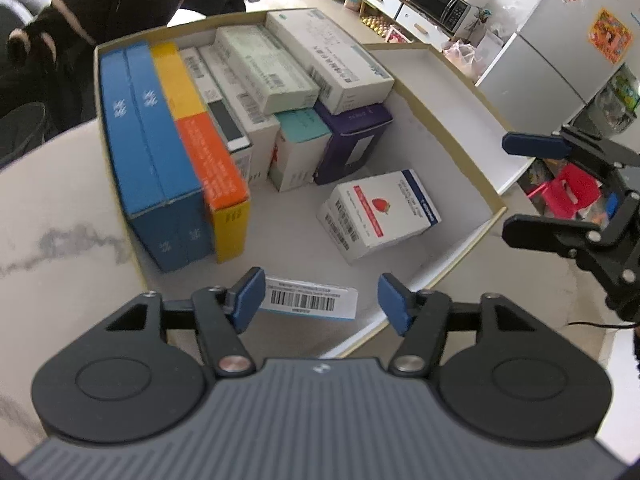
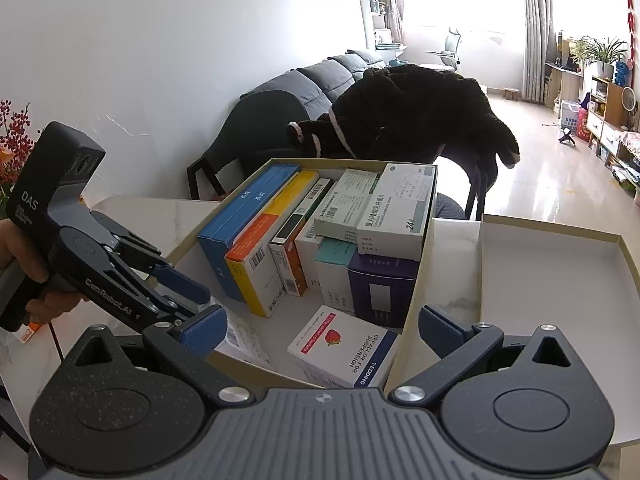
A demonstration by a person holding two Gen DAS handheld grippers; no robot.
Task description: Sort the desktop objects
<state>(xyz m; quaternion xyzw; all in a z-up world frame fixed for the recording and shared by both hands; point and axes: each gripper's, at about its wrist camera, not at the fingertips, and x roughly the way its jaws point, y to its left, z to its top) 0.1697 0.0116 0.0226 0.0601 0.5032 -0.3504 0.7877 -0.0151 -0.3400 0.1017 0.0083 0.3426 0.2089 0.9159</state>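
box: flat barcode box (image 1: pixel 307 299) lying in the tray (image 1: pixel 472 236), lower centre, long axis across the frame
left gripper (image 1: pixel 322 300): released, jaws straddling it, nearer
right gripper (image 2: pixel 322 334): released, empty

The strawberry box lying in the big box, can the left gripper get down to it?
Probably yes. The strawberry box lies flat on the storage box floor with bare floor around it, apart from the upright boxes. The left gripper, fingers apart, hangs just above; only a small barcode box sits between.
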